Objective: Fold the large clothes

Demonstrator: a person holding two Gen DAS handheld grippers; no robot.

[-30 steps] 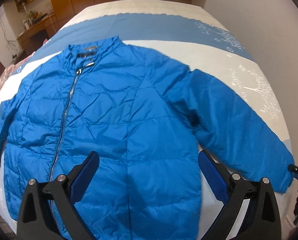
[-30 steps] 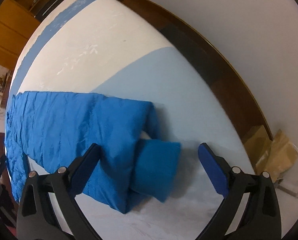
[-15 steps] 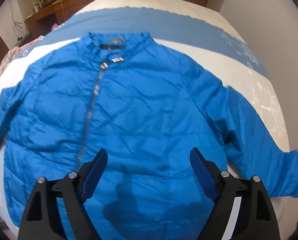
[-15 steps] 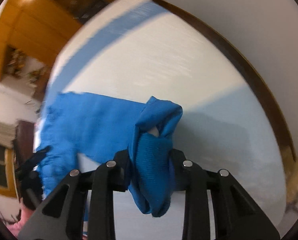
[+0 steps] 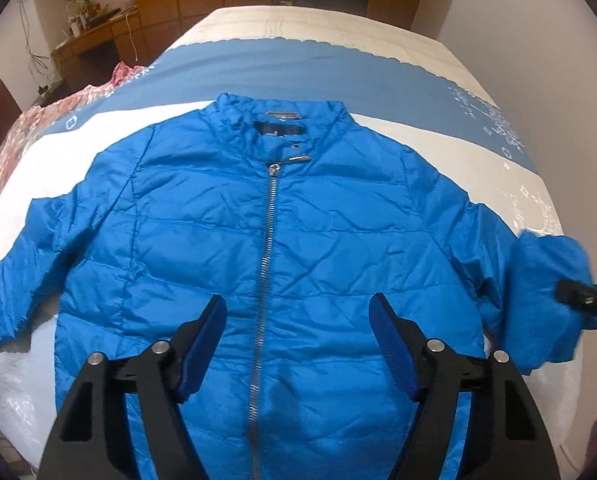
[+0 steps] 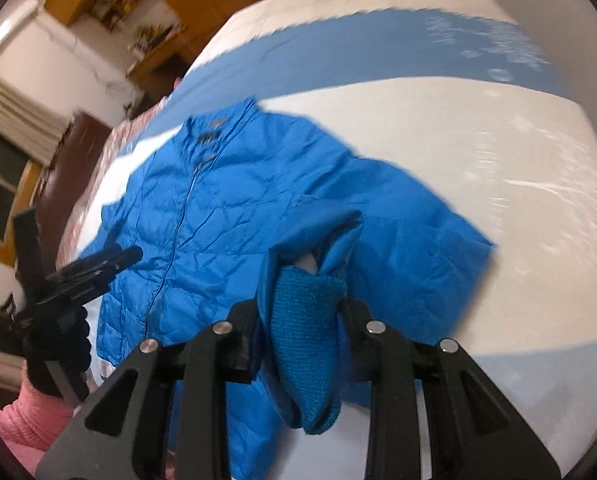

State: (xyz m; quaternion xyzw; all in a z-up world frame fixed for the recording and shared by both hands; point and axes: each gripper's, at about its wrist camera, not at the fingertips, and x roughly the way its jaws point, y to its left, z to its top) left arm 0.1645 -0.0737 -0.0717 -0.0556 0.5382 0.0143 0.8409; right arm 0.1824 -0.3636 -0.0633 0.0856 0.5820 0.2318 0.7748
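Jacket [image 5: 318, 240] is bright blue with a silver zipper [image 5: 267, 256], a dark label at the collar, and a knit blue cuff [image 6: 304, 328]. Bedspread [image 5: 338, 64] has white and mid-blue bands with small white motifs and a scalloped edge. Left gripper [image 5: 298, 332] and right gripper [image 6: 298, 344] are both black, the left with blue pads [image 5: 390, 344]; the sleeve on the person's arm [image 6: 30, 416] is pink.

Even, soft indoor light is cast over the bed [image 5: 378, 64]. Strong fisheye bending and dark vignetting are seen at all corners. The right wrist view is smeared by motion blur, especially toward the bed's far edge.
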